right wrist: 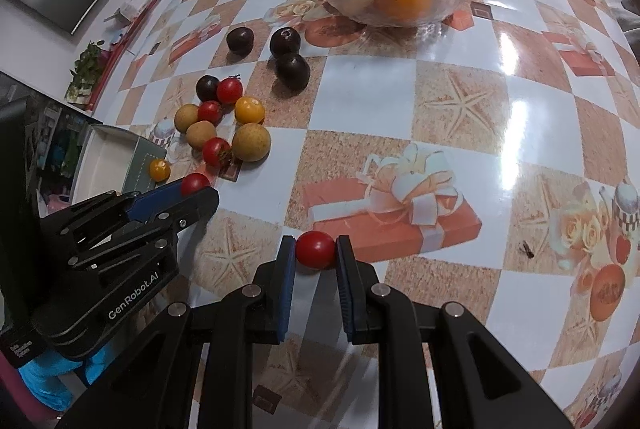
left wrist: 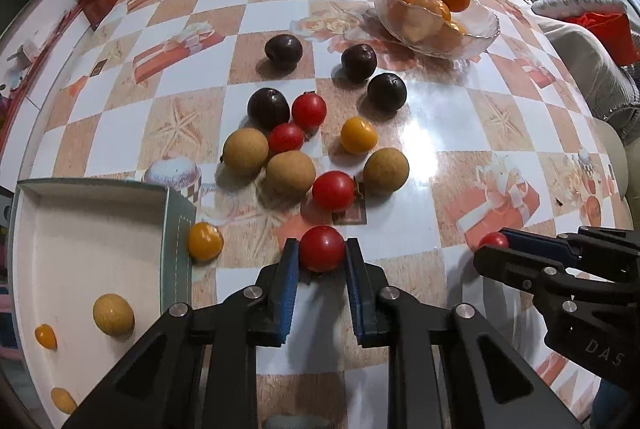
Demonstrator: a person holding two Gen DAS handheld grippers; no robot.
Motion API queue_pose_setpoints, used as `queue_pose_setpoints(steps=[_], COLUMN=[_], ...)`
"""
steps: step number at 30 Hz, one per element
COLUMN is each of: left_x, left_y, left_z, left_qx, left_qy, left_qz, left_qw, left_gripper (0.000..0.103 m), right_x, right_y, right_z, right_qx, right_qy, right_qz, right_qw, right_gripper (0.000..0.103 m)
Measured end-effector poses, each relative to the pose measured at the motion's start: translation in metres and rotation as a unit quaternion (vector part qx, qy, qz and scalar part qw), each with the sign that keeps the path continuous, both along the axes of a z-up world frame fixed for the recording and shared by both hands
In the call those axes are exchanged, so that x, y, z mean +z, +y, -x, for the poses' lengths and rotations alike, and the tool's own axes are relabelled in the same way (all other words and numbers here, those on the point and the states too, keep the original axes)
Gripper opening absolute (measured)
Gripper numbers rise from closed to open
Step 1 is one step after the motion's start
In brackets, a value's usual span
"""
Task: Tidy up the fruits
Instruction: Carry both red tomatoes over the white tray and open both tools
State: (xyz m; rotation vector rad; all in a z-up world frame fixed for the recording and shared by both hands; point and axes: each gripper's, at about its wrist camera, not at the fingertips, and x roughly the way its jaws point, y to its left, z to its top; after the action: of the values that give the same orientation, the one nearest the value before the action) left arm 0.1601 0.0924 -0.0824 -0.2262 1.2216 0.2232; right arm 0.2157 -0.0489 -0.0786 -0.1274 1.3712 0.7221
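Left wrist view shows your left gripper (left wrist: 322, 249) clamped on a tomato (left wrist: 322, 248) at the table (left wrist: 440, 133), right gripper (right wrist: 316, 249) likewise pinching another tomato (right wrist: 315, 249); lift both straight up, squeezing gently, toward the box (left wrist: 80, 249).

Checkered orange-and-white tablecloth (left wrist: 420, 133) with starfish and gift-box prints; red tomatoes (left wrist: 309, 111) at centre, dark purple fruits (left wrist: 283, 49) toward 12 o'clock, tan longans (left wrist: 245, 151), orange citrus in clear bowl (left wrist: 476, 37) at 1 o'clock.
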Motion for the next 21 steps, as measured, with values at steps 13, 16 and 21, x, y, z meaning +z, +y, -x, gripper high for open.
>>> queue_pose_setpoints(steps=[13,16,21], left_x=[0.023,0.032,0.048], left_y=[-0.002,0.000,0.006], left_z=[0.034,0.043,0.061], left_qx=[0.001,0.007,0.019], left_qy=[-0.014,-0.020,-0.030], left_qz=[0.023,0.026,0.031], left_qw=[0.9996,0.9994,0.9989], left_gripper=[0.024,0.024,0.024], right_x=[0.009,0.013,0.024], right_y=[0.004,0.007,0.015], right_z=[0.022,0.027,0.037], right_qx=[0.004,0.004,0.010], right_qy=[0.001,0.001,-0.004], right_qz=[0.006,0.004,0.000], right_qw=[1.000,1.000,1.000], right_gripper=[0.021,0.021,0.021])
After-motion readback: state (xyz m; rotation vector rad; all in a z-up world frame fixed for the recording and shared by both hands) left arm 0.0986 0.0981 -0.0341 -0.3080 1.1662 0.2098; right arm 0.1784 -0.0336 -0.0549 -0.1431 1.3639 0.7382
